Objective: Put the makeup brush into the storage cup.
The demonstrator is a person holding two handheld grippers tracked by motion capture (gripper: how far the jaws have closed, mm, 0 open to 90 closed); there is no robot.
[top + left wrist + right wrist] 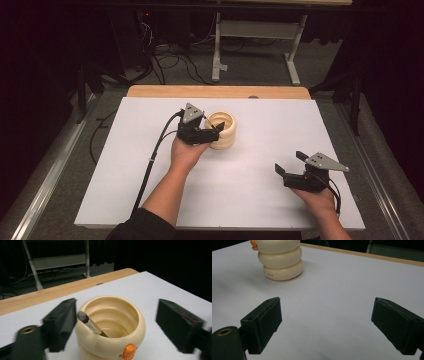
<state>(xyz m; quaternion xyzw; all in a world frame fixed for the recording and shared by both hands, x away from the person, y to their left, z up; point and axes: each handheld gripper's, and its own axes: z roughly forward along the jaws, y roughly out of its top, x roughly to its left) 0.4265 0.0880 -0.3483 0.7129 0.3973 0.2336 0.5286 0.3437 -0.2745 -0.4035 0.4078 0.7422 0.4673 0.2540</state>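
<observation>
The cream ribbed pen pot (110,327), shaped like stacked rings with a small orange beak on its front, stands upright on the white table board (250,165), a little left of the board's middle and toward its far side. Inside it leans a slim brush (91,326) with a metal ferrule and a dark tip that rests against the near-left part of the rim and pokes just above it. The left gripper (212,131) hangs at the pot's near-left side with its jaws spread wide, one on either side of the pot in the left gripper view and neither clearly touching it; nothing is gripped. From this I judge that the brush is already dropped in the pot and the left hand has let go of it, or else is about to close on the pot itself; the pictures cannot settle which. The right gripper (290,164) rests well apart near the board's right front corner, jaws also wide and empty, pointing across bare board toward the pot. If placing the brush was the job, little seems left but to draw the left hand clear. Beyond the board a wooden table edge (215,91) shows.
</observation>
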